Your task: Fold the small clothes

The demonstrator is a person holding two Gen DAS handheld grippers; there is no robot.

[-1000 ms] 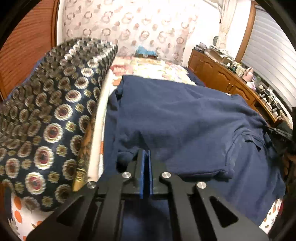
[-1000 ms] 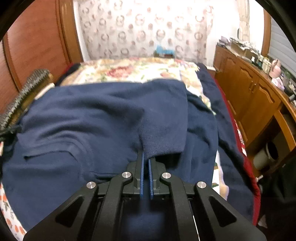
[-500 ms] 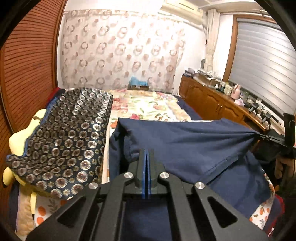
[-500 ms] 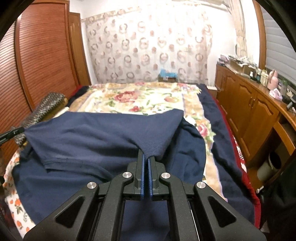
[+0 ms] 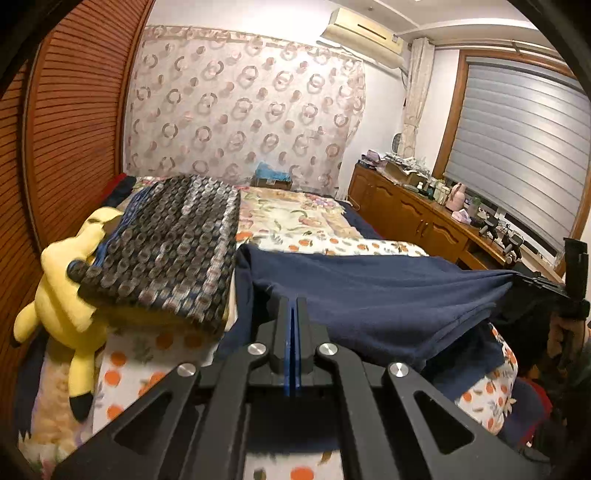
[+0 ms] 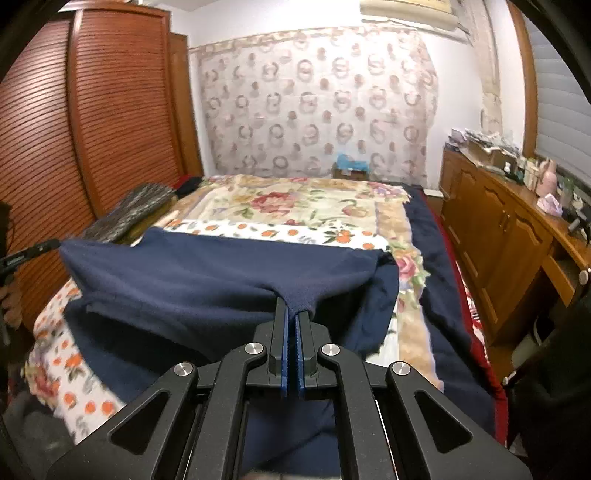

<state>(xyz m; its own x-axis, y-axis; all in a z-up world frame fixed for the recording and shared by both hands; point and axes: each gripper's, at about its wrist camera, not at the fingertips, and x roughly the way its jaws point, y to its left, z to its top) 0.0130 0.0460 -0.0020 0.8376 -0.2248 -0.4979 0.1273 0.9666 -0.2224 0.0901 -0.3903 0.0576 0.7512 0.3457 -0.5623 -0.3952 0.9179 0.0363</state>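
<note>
One navy garment (image 5: 369, 295); two grippers, the left gripper (image 5: 293, 306) and the right gripper (image 6: 291, 314); one yellow plush toy (image 5: 70, 291); one folded patterned blanket (image 5: 173, 243); one bed (image 6: 306, 206); one ring-print curtain (image 6: 314, 103); one air conditioner (image 5: 364, 27); one slatted wardrobe (image 6: 110, 103); one long wooden cabinet (image 6: 498, 229); one window blind (image 5: 524, 147).

Patterned cushion (image 5: 166, 251) crowds the left; floral bedspread (image 6: 295, 206) beyond lies open.

No readable text anywhere.
</note>
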